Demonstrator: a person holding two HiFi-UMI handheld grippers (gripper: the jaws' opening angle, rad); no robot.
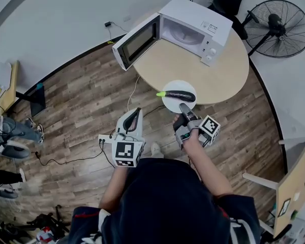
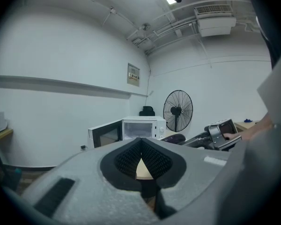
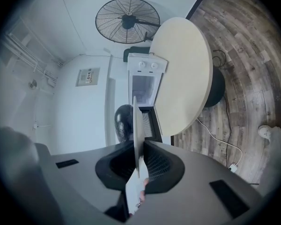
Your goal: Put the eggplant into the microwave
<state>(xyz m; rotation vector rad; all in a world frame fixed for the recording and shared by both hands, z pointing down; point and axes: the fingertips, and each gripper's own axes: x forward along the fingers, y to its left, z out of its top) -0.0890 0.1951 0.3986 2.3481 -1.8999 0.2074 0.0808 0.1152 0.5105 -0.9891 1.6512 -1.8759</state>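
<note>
**Right gripper view.** We see the right gripper (image 3: 139,145) with its jaws pressed on the rim of a white plate (image 3: 137,118), which is viewed edge-on. A dark eggplant (image 3: 123,123) lies on the plate just beyond the jaw tips. Farther ahead, a white microwave (image 3: 145,81) stands on a round table (image 3: 187,69), its door (image 3: 152,123) swung open toward the gripper. A fan (image 3: 127,20) stands beyond it.

The person wears a dark short-sleeved top (image 1: 165,197). The left gripper (image 1: 137,112) and right gripper (image 1: 183,107) are grey, with black ribbed pads (image 2: 126,158) and black-and-white marker cubes (image 1: 128,153).
</note>
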